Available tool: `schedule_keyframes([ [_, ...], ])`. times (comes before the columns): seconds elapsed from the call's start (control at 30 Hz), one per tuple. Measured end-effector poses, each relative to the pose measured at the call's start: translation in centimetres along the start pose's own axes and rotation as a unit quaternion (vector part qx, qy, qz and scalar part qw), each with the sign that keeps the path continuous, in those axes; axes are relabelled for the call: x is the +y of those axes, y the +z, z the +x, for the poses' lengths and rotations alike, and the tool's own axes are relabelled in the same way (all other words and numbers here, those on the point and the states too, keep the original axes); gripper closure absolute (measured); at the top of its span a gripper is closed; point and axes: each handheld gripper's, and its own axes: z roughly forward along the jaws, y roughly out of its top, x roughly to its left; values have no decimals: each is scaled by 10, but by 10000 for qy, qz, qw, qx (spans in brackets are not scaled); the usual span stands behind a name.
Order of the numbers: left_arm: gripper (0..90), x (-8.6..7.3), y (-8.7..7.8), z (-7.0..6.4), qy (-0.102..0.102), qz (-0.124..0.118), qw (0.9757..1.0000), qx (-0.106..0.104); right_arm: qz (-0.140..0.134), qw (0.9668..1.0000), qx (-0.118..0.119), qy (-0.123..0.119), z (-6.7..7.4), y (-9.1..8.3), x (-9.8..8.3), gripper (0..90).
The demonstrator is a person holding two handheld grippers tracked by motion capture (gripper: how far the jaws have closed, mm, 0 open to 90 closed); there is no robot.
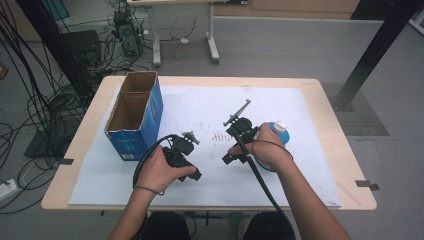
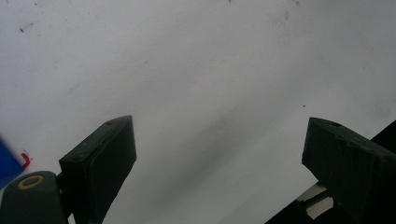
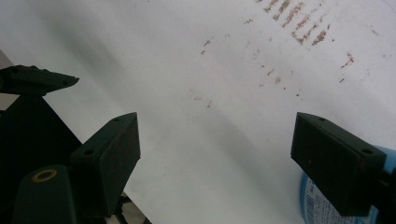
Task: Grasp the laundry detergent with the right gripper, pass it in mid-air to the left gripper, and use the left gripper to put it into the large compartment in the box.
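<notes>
Hovering low over the white sheet (image 1: 210, 107) on the worktop (image 1: 330, 135), the left tongs (image 2: 219, 154) and right tongs (image 3: 217, 149) both gape wide — holding nothing. Just beside the right tongs lies a blue bottle (image 1: 278, 132) — probably light, stiff, slippery; grab its round middle.

Even soft light, slight blur

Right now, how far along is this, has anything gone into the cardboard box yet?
Nothing looks done: the blue cardboard box appears empty. Both grippers, left and right, are open over the white mat, holding nothing. The blue bottle lies beside the right gripper, ungrasped. Presumably picking it up remains.
</notes>
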Motion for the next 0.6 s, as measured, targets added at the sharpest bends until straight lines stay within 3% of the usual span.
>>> schedule_keyframes([
  [0.17, 103, 0, 0, 1, 0, 10, 10000, -18, -32, 10000, 22, -1, 2, -3, 1, 155],
  [0.6, 103, -3, -5, 6, -104, -57, 9999, -107, -161, 9997, 157, 20, 7, -11, -17, 154],
])
